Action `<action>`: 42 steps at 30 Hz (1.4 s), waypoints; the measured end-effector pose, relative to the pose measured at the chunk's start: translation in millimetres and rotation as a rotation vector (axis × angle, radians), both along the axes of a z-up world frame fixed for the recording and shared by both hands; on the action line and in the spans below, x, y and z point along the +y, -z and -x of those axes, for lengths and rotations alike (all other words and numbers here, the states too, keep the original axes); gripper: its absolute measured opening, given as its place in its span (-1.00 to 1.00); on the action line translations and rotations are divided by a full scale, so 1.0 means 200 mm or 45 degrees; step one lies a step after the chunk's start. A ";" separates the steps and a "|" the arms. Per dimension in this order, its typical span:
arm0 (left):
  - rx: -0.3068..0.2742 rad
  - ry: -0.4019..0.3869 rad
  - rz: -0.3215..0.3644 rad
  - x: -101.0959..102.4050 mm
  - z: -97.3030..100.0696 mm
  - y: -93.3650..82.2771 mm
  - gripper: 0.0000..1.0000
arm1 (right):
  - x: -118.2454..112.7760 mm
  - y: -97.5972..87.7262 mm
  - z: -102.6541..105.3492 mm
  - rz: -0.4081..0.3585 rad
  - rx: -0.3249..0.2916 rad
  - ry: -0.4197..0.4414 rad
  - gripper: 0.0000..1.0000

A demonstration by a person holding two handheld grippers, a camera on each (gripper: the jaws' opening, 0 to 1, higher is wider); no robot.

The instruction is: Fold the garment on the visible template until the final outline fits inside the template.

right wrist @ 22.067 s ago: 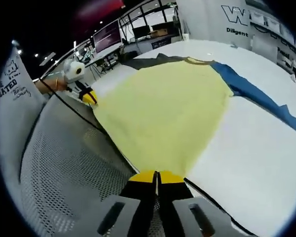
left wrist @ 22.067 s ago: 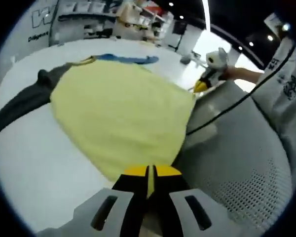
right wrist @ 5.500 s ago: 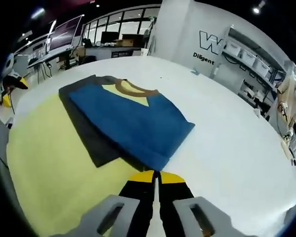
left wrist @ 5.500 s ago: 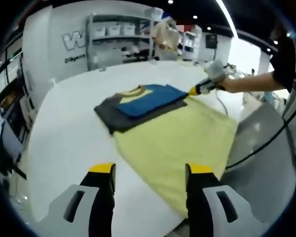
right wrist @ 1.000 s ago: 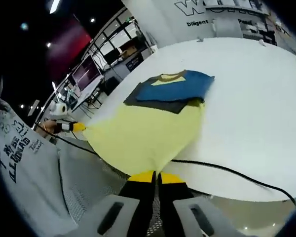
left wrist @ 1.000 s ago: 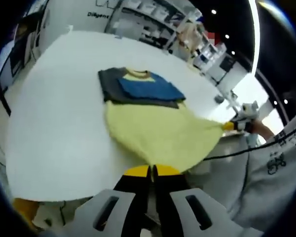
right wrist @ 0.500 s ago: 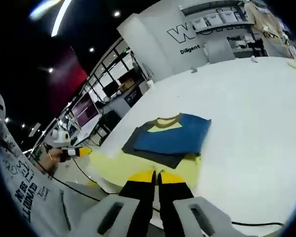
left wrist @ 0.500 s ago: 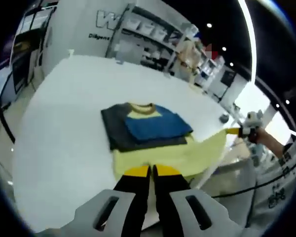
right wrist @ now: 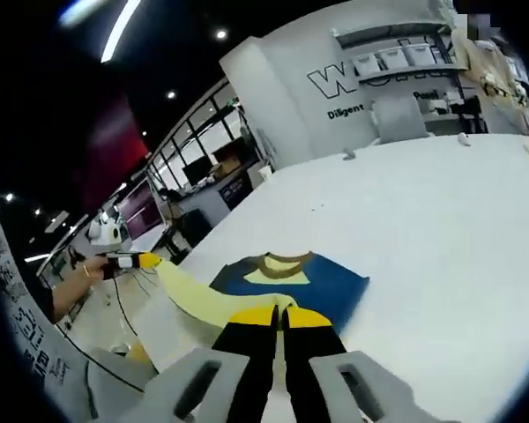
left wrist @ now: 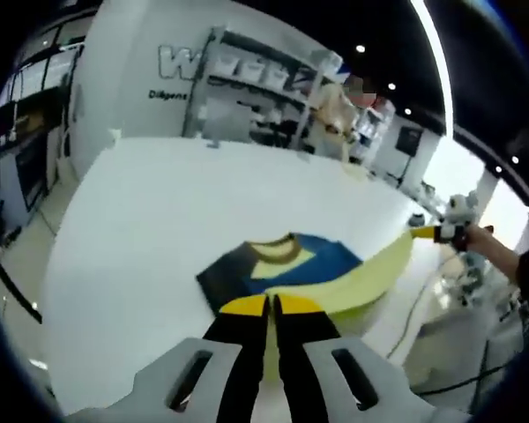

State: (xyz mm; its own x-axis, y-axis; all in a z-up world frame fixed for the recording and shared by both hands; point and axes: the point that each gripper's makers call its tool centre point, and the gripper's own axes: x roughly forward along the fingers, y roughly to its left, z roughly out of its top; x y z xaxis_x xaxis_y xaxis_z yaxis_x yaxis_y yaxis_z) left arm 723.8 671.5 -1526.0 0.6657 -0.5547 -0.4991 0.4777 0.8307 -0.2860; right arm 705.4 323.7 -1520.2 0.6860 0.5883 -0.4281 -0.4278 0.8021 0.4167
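The garment lies on the white table (left wrist: pixel 141 229), its grey sleeve (left wrist: pixel 225 273) and blue sleeve (left wrist: pixel 335 256) folded in below the brown collar (left wrist: pixel 278 251). Its yellow body (left wrist: pixel 370 273) is raised off the table as a taut band. My left gripper (left wrist: pixel 271 304) is shut on one corner of the yellow hem. The right gripper (left wrist: pixel 426 233), in a hand at the right, holds the other corner. In the right gripper view, my right gripper (right wrist: pixel 279 314) is shut on the yellow hem (right wrist: pixel 198 295), above the blue sleeve (right wrist: pixel 331 282) and collar (right wrist: pixel 286 259). The left gripper (right wrist: pixel 144 260) pinches the far corner.
The white table (right wrist: pixel 441 220) reaches far beyond the garment. Shelves with bins (left wrist: pixel 256 79) and a lettered wall (right wrist: pixel 353 88) stand behind it. Desks with monitors (right wrist: pixel 216 181) are off the table's left side. A person's hand (right wrist: pixel 93 269) is near the table edge.
Both grippers have carried the yellow hem up and forward toward the collar. The yellow body now hangs over part of the folded grey and blue sleeves instead of lying in front of them.
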 end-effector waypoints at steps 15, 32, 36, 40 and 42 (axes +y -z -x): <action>0.032 -0.074 -0.051 0.05 -0.36 0.22 -0.99 | 0.02 0.14 -0.33 -0.028 0.030 -0.014 -1.00; 0.166 -0.156 -0.114 0.09 -0.51 0.59 -0.98 | -0.03 0.53 -0.59 0.117 0.109 0.005 -1.00; 0.142 -0.175 -0.077 0.08 -0.54 0.63 -0.98 | -0.05 0.60 -0.59 0.125 0.137 0.022 -1.00; 0.094 -0.134 -0.121 0.07 -0.54 0.61 -0.98 | -0.10 0.64 -0.57 0.205 0.160 0.032 -0.98; 0.064 -0.110 -0.155 0.08 -0.54 0.61 -0.99 | -0.09 0.63 -0.57 0.224 0.148 0.028 -0.85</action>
State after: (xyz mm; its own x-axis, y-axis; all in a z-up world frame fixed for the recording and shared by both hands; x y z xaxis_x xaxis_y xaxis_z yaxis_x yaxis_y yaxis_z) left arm 831.0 688.2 -1647.7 0.6806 -0.4297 -0.5934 0.3906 0.8981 -0.2023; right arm 818.7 304.9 -1645.4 0.6381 0.4831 -0.5995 -0.3666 0.8754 0.3152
